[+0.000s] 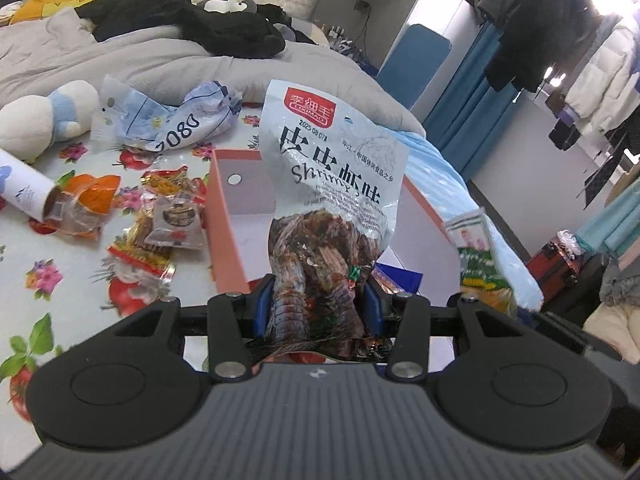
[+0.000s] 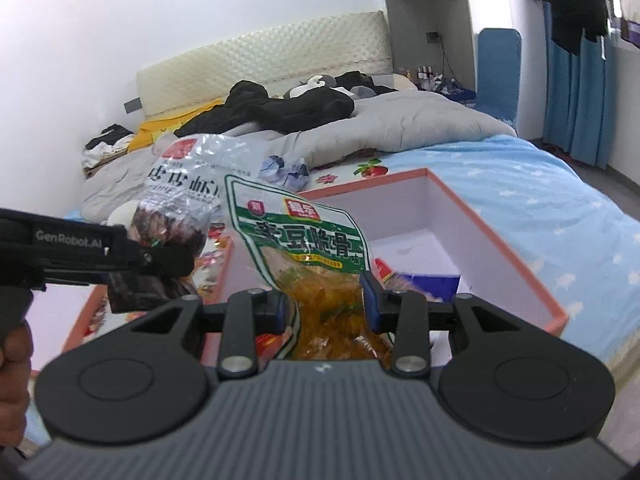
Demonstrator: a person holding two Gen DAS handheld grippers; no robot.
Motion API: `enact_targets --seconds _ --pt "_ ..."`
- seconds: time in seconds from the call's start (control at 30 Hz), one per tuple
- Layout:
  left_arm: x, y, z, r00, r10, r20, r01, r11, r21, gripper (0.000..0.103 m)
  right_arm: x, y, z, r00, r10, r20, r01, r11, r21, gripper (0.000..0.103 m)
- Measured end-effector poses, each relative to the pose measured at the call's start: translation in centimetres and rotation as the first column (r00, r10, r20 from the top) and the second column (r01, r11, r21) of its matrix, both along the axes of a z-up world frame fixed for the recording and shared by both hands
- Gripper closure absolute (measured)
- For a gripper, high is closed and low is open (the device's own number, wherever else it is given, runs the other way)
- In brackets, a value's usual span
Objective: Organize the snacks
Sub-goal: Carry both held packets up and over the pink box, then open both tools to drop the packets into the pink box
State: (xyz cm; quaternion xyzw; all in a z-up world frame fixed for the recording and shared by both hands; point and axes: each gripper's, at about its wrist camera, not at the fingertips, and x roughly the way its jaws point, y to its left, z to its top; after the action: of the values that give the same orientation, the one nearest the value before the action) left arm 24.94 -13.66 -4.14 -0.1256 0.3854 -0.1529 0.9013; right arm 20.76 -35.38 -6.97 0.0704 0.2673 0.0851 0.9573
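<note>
**A:** What is each hand carrying, and where?

**B:** The left gripper [image 1: 318, 306] has its fingers [image 1: 262, 308] clamped on the lower end of a shrimp snack packet [image 1: 334, 184], which stands upright above the near edge of an open pink box [image 1: 228, 216] on the bed [image 1: 60, 280]. The right gripper [image 2: 326, 304] pinches a green-labelled snack packet [image 2: 296, 236] the same way, over that same box.

**B:** Loose snack packets [image 1: 160, 220] lie scattered on the flowered sheet, left of the box.

**A:** How would these packets handle?

**B:** My judgement: light, soft, crinkly foil, glossy and so a little slippery. The upper part flops freely. The filled lower section looks like the best place to grip, since it gives the fingers bulk to bite on. Squeezing hard could crush the contents.
</note>
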Motion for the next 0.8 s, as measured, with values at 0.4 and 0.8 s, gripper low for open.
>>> enact_targets --seconds 0.4,0.8 --pt "6.6 -3.8 -3.5 0.999 -0.001 -0.034 0.003 0.998 0.066 0.052 6.2 -2.6 -3.3 0.998 0.045 -0.053 -0.044 0.999 0.019 0.063" --pt "7.6 -4.2 -4.3 0.999 -0.001 -0.044 0.007 0.992 0.126 0.035 6.7 -4.7 -4.5 0.995 0.002 -0.096 0.007 0.996 0.093 0.054"
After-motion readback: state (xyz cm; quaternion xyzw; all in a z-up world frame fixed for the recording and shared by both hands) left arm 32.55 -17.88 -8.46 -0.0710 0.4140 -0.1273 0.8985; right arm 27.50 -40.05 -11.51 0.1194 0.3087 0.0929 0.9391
